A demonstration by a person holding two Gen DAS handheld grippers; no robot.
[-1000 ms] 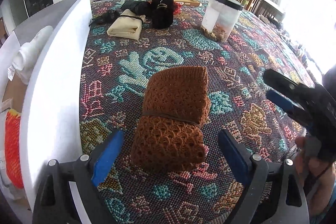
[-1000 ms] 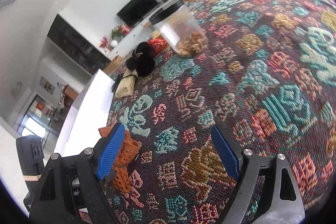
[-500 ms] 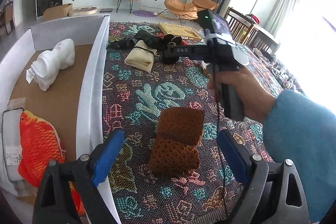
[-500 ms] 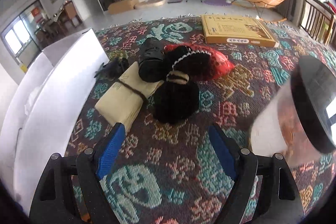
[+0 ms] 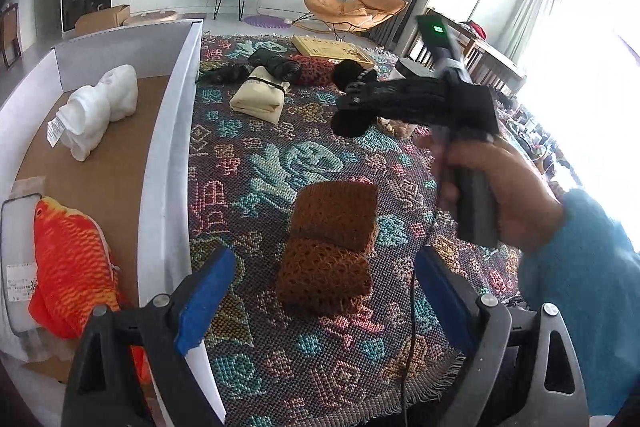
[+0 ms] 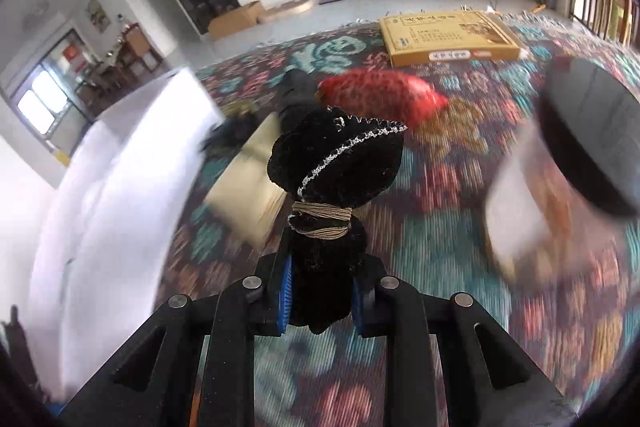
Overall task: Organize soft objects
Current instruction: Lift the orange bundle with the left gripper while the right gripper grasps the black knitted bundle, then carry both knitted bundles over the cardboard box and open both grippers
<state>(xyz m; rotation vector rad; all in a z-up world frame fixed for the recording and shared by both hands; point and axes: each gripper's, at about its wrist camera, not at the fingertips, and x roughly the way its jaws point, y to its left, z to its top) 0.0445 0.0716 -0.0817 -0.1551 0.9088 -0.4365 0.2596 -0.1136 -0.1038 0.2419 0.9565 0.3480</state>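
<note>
Now my right gripper [image 6: 322, 301] squeezes a black fuzzy bundle [image 6: 334, 163] tied with string, up above the rug [image 6: 436, 251]. My left gripper [image 5: 322, 301] has its jaws wide apart, with the brown knit bundle [image 5: 332, 247] lying on the rug between them, not touched.

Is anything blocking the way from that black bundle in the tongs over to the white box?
Nothing visible does. The right tongs hold the black bundle above the patterned rug; only low bundles lie between it and the white box.
</note>
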